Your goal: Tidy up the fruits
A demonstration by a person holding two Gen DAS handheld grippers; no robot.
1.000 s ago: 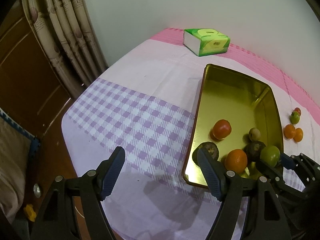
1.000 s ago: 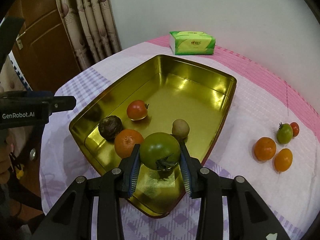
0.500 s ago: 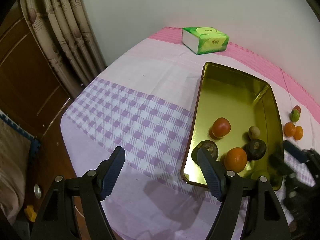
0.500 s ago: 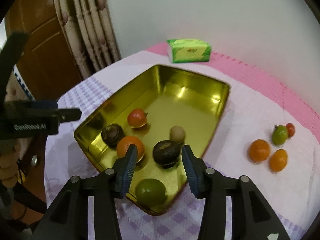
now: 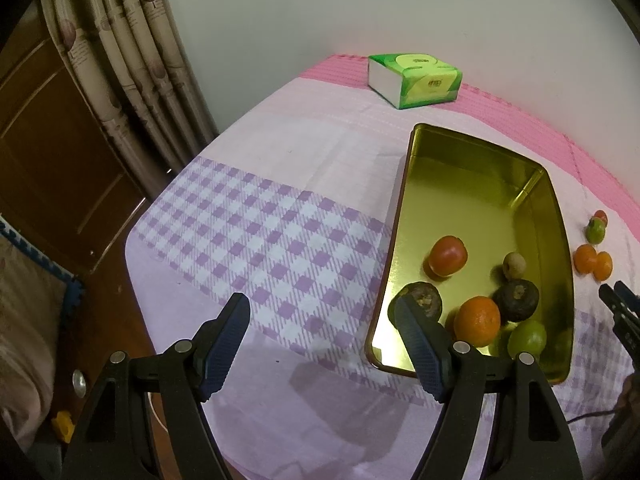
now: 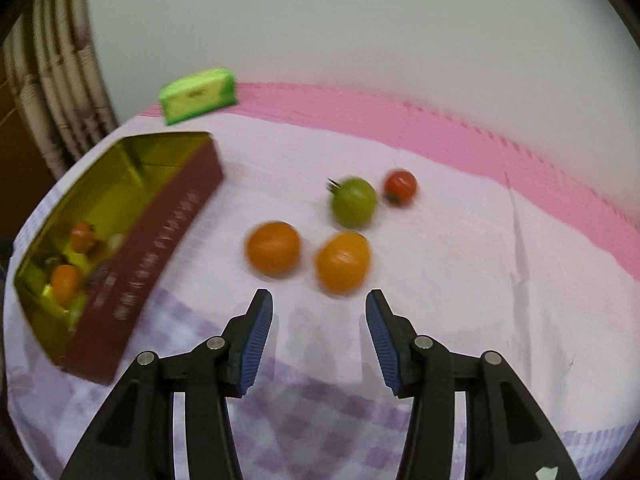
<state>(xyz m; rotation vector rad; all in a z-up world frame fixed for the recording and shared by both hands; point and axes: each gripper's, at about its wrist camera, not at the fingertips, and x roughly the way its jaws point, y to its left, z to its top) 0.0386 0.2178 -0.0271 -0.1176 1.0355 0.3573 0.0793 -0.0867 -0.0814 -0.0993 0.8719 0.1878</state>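
Right claw (image 6: 319, 336), pads apart and empty, faces four loose fruits, likely the round orange tangerine (image 6: 273, 252) next; left claw (image 5: 322, 346) hangs spread beside the gold metal tray (image 5: 472, 184).

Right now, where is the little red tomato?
In the right wrist view, the little red tomato sits on the tablecloth, right beside the green tomato, near the pink stripe.

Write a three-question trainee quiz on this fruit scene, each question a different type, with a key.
1. True or false: the right gripper holds a fruit.
2. How many fruits lie on the tablecloth outside the gold tray?
3. Which outside fruit lies nearest the right gripper's fingers? A) small red tomato B) green tomato C) yellow-orange fruit

Key: 1 false, it is open and holds nothing; 2 four; 3 C.
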